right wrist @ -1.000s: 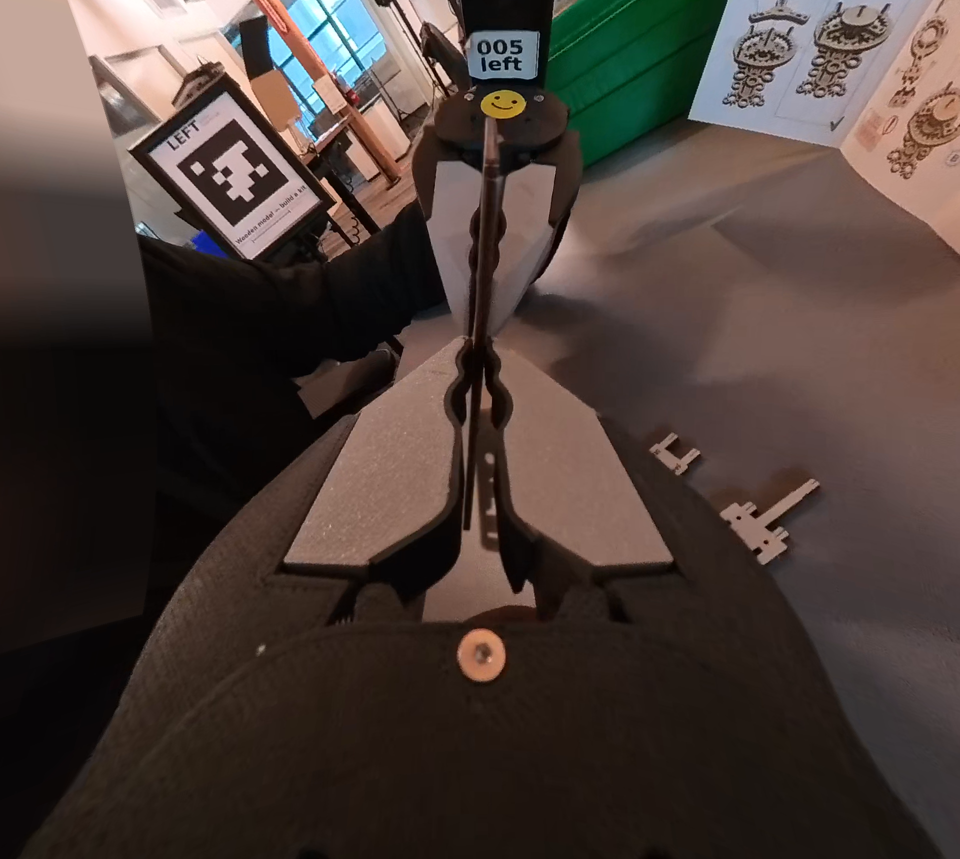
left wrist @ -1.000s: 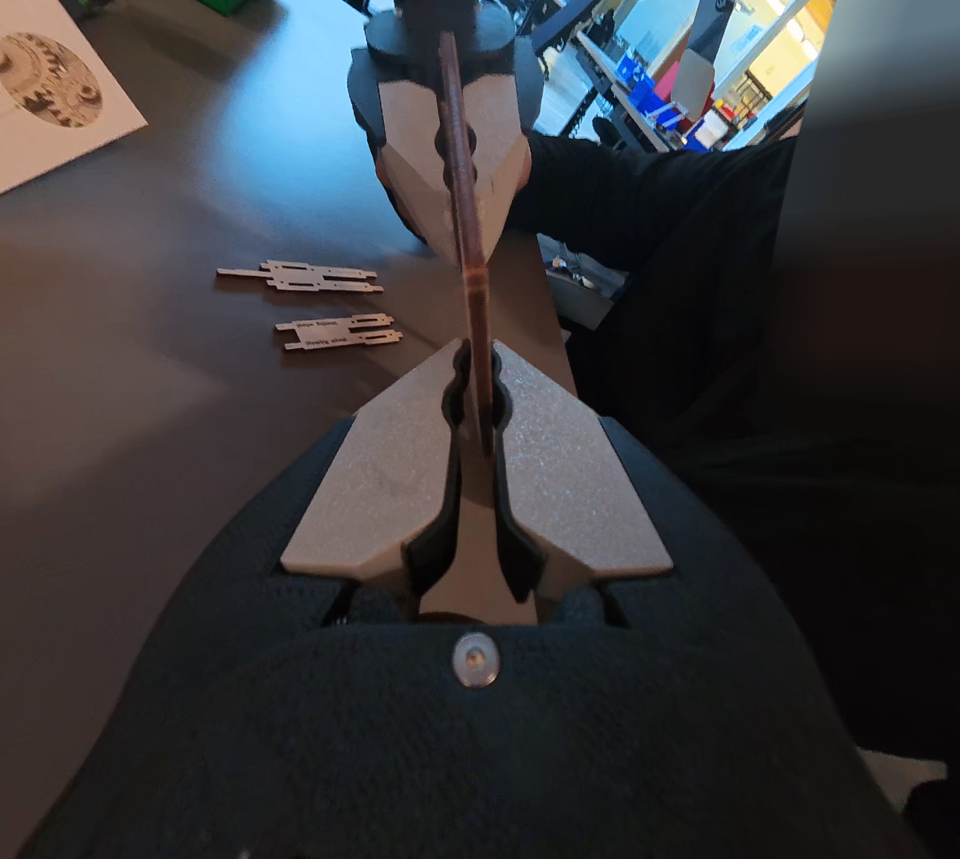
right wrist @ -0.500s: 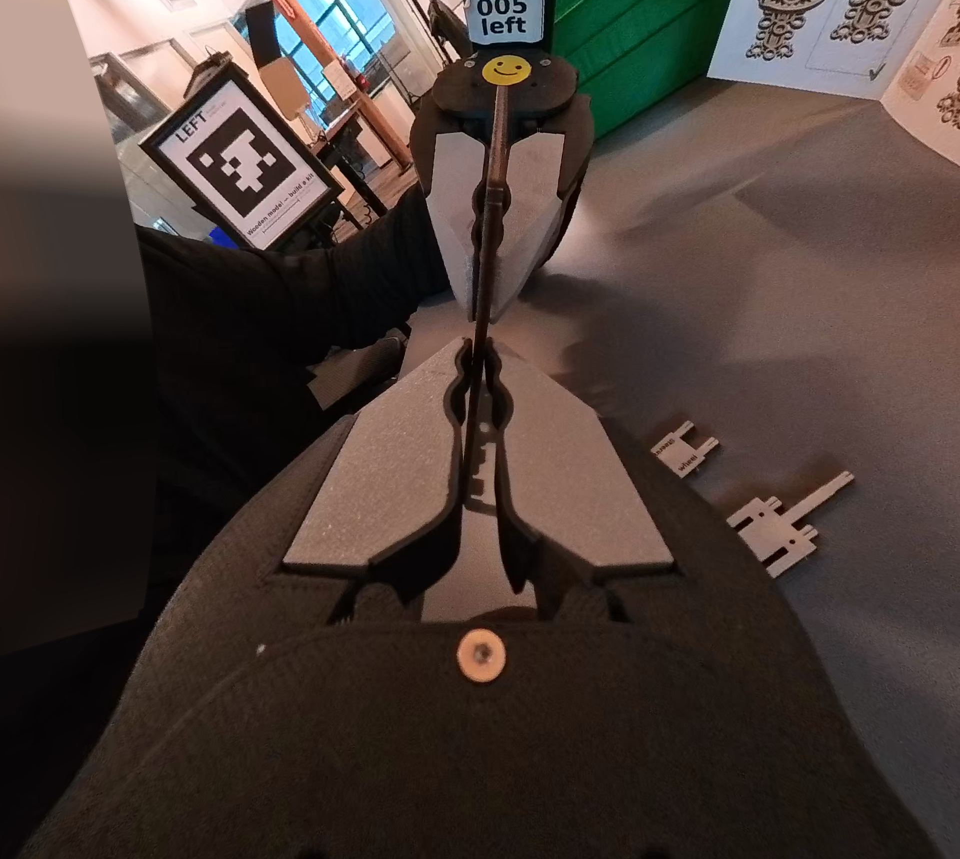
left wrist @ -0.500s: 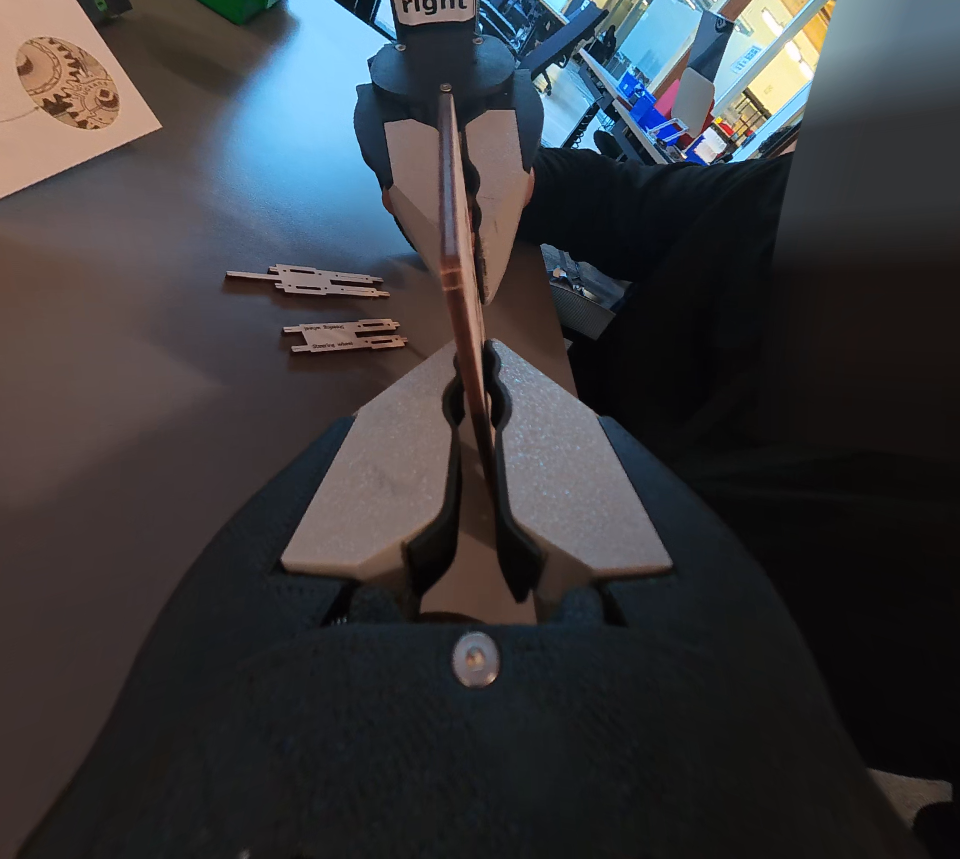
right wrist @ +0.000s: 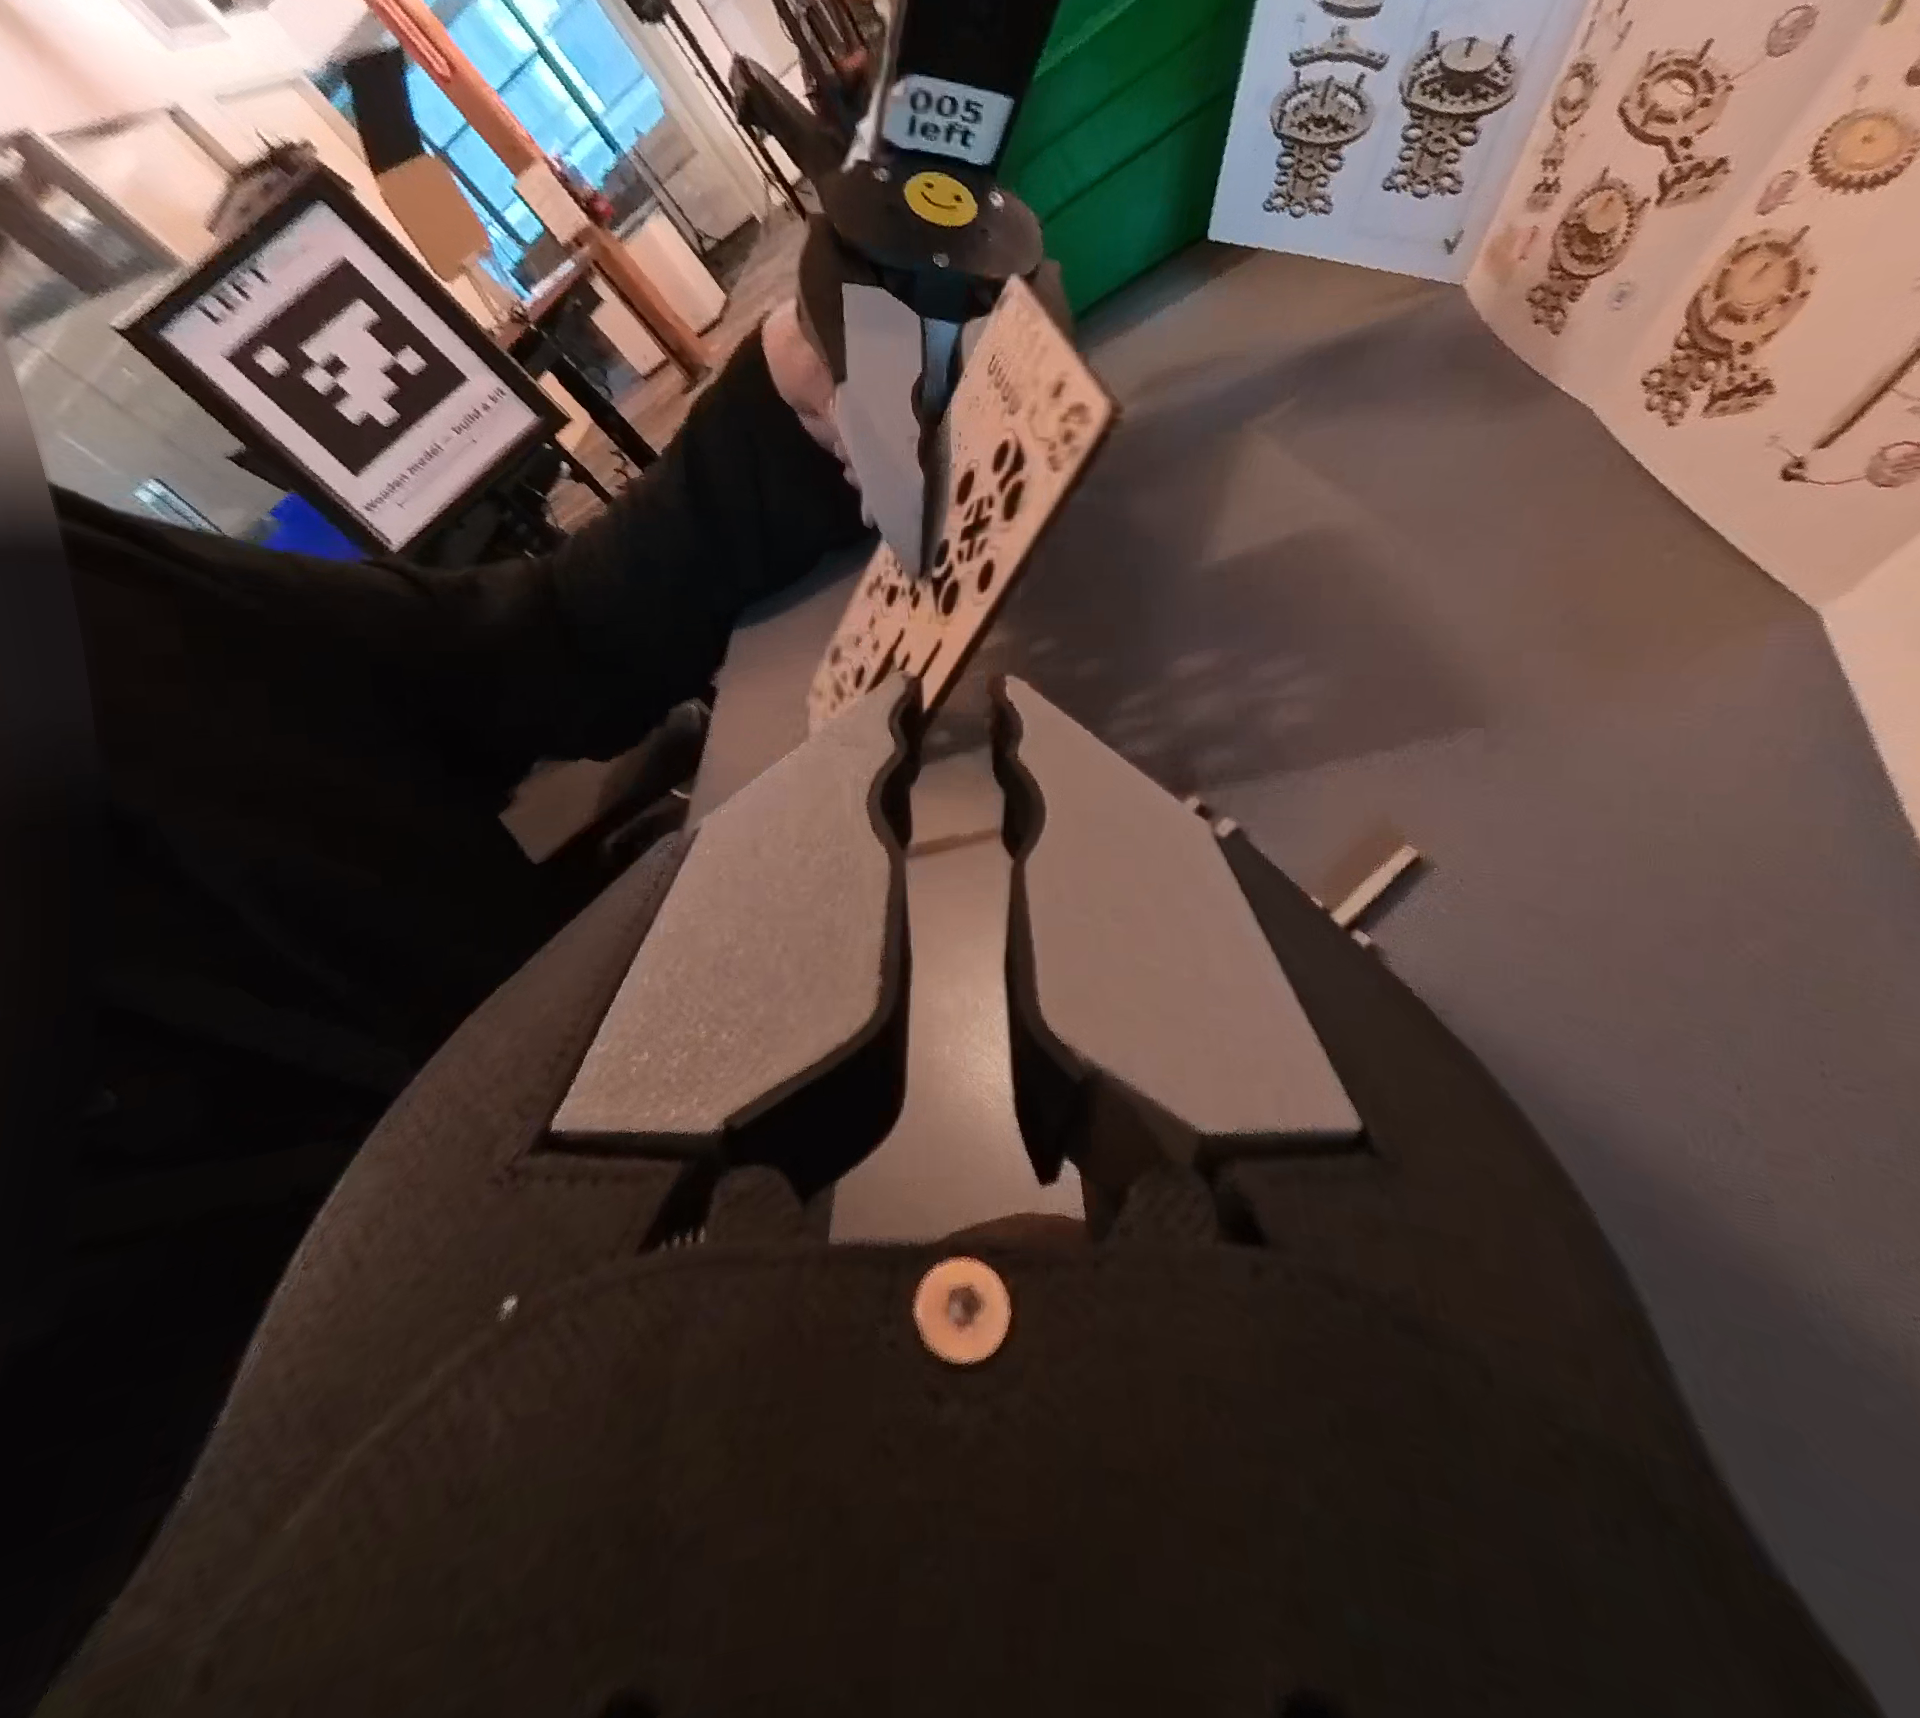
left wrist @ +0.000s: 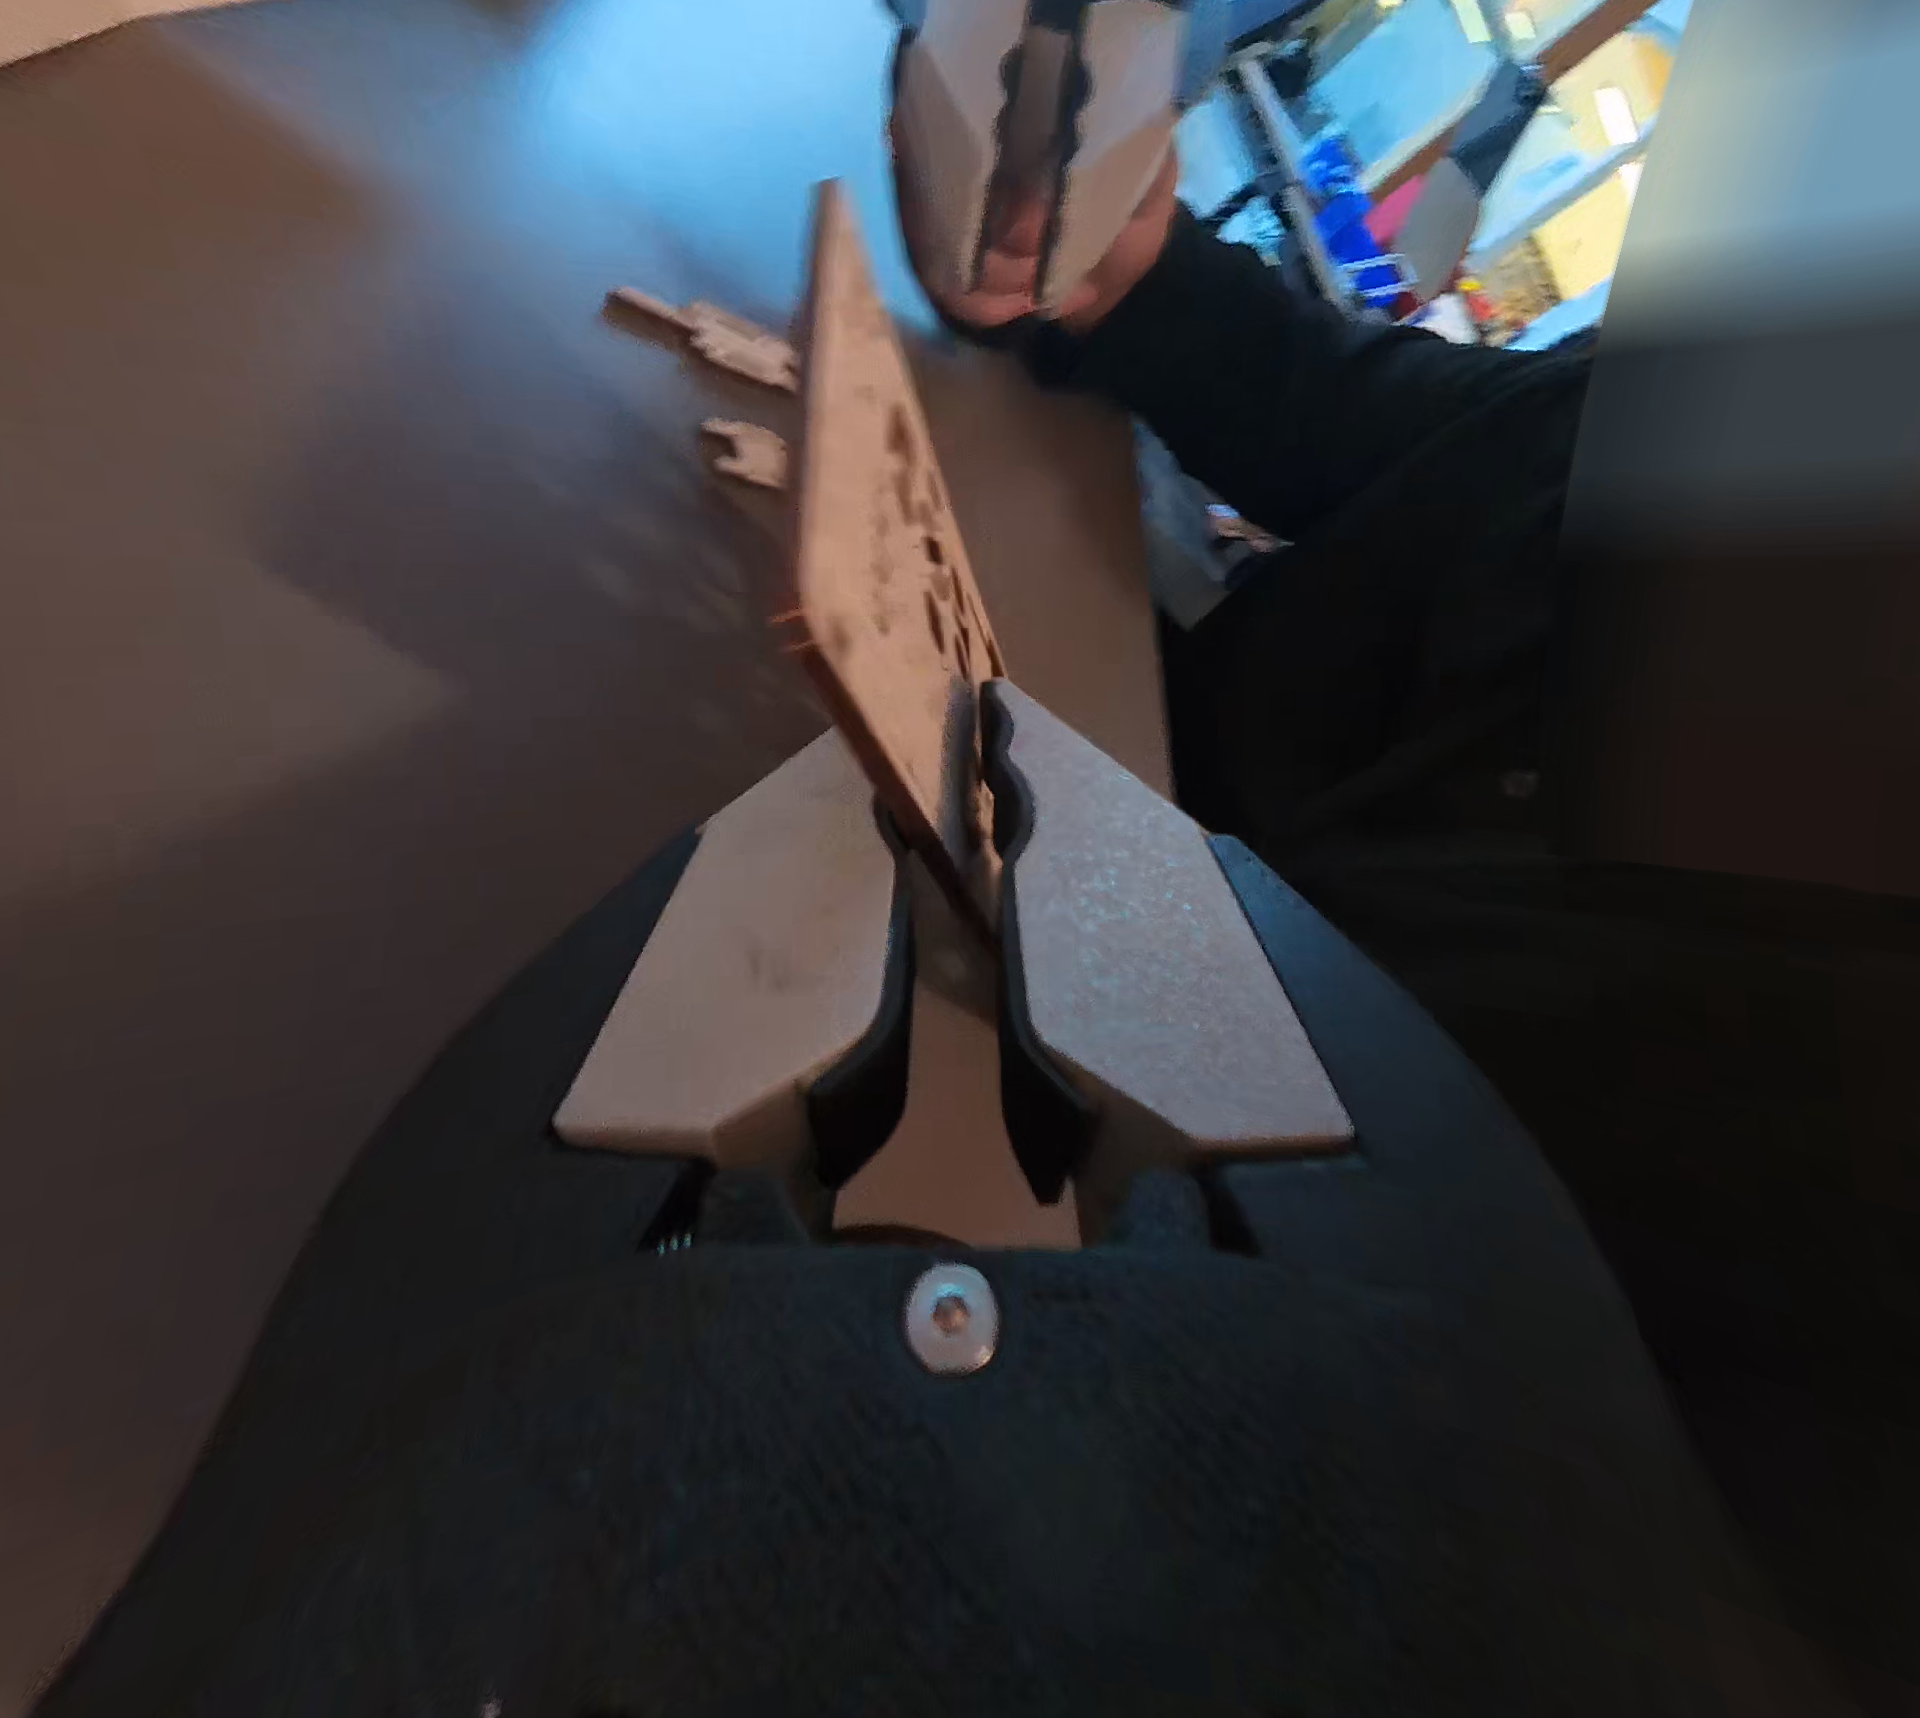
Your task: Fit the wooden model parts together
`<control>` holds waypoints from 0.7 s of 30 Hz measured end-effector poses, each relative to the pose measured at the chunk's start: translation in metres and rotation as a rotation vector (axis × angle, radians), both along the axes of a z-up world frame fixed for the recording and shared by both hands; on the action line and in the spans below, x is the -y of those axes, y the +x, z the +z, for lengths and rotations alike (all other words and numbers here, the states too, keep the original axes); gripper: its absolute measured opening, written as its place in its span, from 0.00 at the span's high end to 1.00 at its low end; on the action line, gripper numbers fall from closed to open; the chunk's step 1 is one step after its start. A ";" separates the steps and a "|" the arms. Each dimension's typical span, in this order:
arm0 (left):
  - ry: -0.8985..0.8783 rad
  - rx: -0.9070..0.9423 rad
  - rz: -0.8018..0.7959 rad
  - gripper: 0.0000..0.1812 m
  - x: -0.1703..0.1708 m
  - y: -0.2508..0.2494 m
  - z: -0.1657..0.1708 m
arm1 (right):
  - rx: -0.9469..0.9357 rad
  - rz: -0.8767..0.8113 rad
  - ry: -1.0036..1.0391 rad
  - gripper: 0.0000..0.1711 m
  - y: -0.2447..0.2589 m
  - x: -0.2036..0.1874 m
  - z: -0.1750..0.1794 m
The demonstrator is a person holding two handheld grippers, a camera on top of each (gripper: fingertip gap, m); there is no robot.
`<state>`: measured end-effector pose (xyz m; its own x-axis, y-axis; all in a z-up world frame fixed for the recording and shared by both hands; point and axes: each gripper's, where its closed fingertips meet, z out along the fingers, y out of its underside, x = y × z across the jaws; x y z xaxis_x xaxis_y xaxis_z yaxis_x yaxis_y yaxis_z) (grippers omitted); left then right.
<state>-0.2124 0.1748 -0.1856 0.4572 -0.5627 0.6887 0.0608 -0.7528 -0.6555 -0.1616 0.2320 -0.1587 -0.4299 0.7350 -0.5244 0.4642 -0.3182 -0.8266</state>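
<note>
My left gripper (left wrist: pixel 914 723) is shut on the lower edge of a thin wooden sheet (left wrist: pixel 883 525) with cut-out parts and holds it tilted above the table. The sheet's face shows in the right wrist view (right wrist: pixel 1003 463), held in the left gripper (right wrist: pixel 920 551). My right gripper (right wrist: pixel 954 697) is open and empty, its tips just short of the sheet's lower corner. In the left wrist view the right gripper (left wrist: pixel 1013 276) hangs beyond the sheet, apart from it. Two small loose wooden parts (left wrist: pixel 727 343) lie on the table behind the sheet.
The dark grey table (left wrist: pixel 312 525) has white instruction sheets (right wrist: pixel 1714 110) standing at its far side and a green bin (right wrist: pixel 1143 58) behind them. A framed marker sign (right wrist: pixel 343 380) stands at the left. A loose wooden part (right wrist: pixel 1371 879) lies by my right finger. A dark sleeve (left wrist: pixel 1299 442) reaches in. The left gripper's tips are roughly 9 centimeters from the right gripper's.
My right gripper has let go of the wooden sheet, opened and drawn back. My left gripper has kept the sheet and turned it, so its face now shows.
</note>
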 end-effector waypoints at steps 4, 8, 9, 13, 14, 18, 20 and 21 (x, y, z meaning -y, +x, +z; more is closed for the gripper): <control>-0.070 -0.112 0.084 0.90 0.002 -0.013 -0.023 | -0.005 -0.002 0.036 0.95 0.003 0.000 0.001; -0.125 -0.175 0.164 0.86 0.008 -0.032 -0.030 | -0.021 -0.007 0.032 0.95 0.007 -0.003 0.007; -0.140 -0.209 0.187 0.85 0.010 -0.039 -0.031 | -0.017 -0.005 0.034 0.95 0.008 -0.003 0.008; -0.175 -0.354 0.227 0.76 0.022 -0.055 -0.030 | 0.037 -0.002 0.055 0.93 0.010 -0.004 0.000; -0.172 -0.370 0.237 0.73 0.024 -0.057 -0.026 | 0.048 -0.006 0.071 0.93 0.010 -0.005 -0.003; -0.172 -0.452 0.279 0.66 0.033 -0.066 -0.020 | 0.088 -0.031 0.161 0.91 0.011 -0.011 -0.011; -0.186 -0.495 0.298 0.65 0.039 -0.074 -0.020 | 0.102 -0.038 0.191 0.91 0.012 -0.012 -0.014; -0.187 -0.501 0.314 0.64 0.041 -0.077 -0.018 | 0.105 -0.043 0.206 0.91 0.012 -0.014 -0.015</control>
<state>-0.2893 0.1343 -0.2037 0.8747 -0.2395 0.4215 0.0172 -0.8536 -0.5207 -0.1497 0.2455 -0.1735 -0.3465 0.8478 -0.4015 0.5407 -0.1693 -0.8240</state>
